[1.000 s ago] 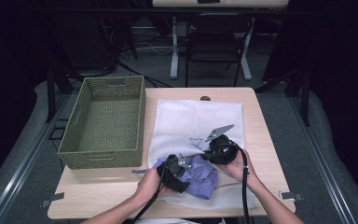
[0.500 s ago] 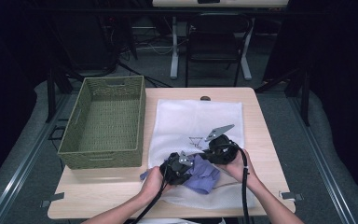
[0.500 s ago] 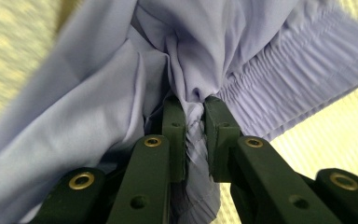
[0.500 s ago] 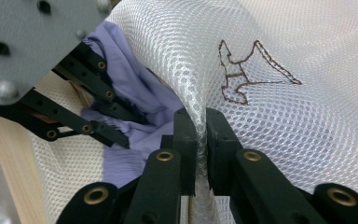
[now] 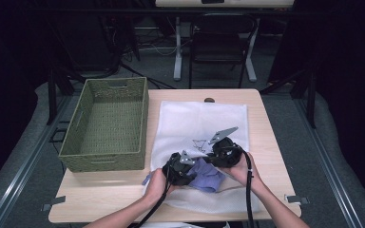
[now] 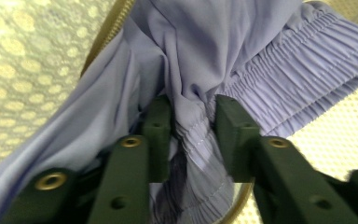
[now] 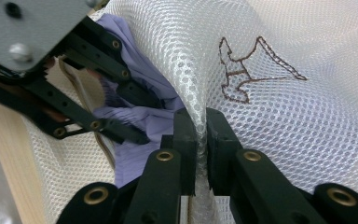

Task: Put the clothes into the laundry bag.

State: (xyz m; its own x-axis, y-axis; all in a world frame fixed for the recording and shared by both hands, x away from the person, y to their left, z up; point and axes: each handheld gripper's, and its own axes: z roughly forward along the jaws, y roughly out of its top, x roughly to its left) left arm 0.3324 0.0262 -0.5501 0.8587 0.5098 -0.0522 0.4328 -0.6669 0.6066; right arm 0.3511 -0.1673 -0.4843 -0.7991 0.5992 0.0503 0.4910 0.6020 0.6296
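I see a pale wooden worktop (image 5: pixel 123 190) in a dim room, a dark chair (image 5: pixel 221 35) behind it. A green woven basket (image 5: pixel 107 126) sits at its left; a white mesh laundry bag (image 5: pixel 199 121) (a small outline stitched on it) lies flat beside the basket. The lilac garment (image 6: pixel 205 56), soft with a gathered elastic hem, lies bunched at the bag's near edge between my grippers. My left gripper (image 6: pixel 192 135) points into the bag's mouth; its jaws, which have just been opening, stand narrow around a fold of the garment. My right gripper (image 7: pixel 201 140) is clamped tight on a ridge of the mesh.
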